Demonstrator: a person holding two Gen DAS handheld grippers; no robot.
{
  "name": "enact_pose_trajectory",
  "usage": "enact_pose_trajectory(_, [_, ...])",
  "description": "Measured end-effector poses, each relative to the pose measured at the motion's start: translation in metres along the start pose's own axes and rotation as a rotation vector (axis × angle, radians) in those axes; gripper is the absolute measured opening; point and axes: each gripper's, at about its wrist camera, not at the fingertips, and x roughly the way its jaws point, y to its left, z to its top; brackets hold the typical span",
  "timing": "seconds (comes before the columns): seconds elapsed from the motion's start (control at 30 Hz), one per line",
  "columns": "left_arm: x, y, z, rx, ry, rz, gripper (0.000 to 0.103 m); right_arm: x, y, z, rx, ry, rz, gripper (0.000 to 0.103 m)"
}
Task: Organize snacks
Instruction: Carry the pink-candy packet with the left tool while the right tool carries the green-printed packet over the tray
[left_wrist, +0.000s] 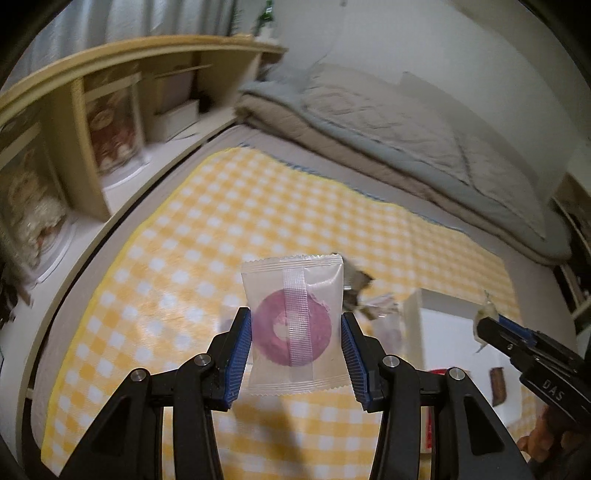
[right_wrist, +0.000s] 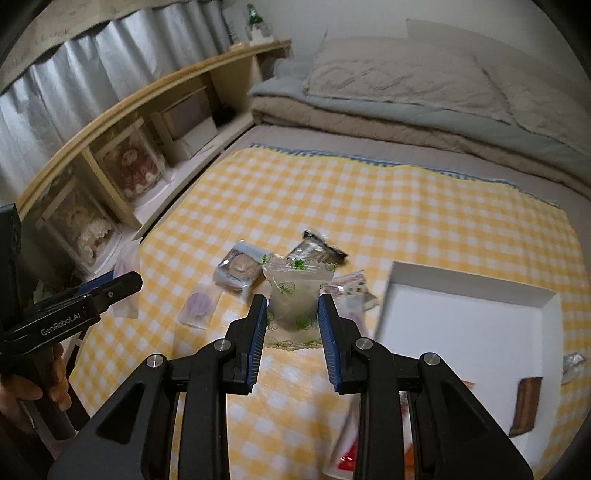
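Note:
My left gripper (left_wrist: 295, 339) is shut on a clear packet with a purple ring snack (left_wrist: 291, 295), held upright above the yellow checked cloth (left_wrist: 207, 229). My right gripper (right_wrist: 293, 317) is shut on a clear packet printed with green leaves (right_wrist: 291, 295), also lifted off the cloth. Each gripper shows in the other's view: the right gripper (left_wrist: 485, 326) at the right edge, the left gripper (right_wrist: 127, 282) at the left edge. Loose snacks lie on the cloth: a brown cookie packet (right_wrist: 238, 273), a purple round one (right_wrist: 199, 302), a dark wrapper (right_wrist: 319, 251).
A white tray (right_wrist: 461, 332) lies on the cloth at the right, with a brown bar (right_wrist: 526, 406) near its front corner. Folded bedding (right_wrist: 406, 96) lies behind the cloth. A wooden shelf (right_wrist: 122, 110) with boxed dolls runs along the left.

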Motion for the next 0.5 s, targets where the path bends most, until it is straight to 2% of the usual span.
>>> enact_pose_trajectory(0.3, [-0.003,-0.06,-0.017,0.123,0.016,-0.1,0.046,-0.042,-0.053,-0.02,0.054,-0.03,-0.102,0.029])
enact_pose_trajectory(0.5, [0.009,-0.097,-0.028,0.169,0.052,-0.173,0.046,-0.064,-0.091,-0.039,0.104,-0.031,-0.148,0.029])
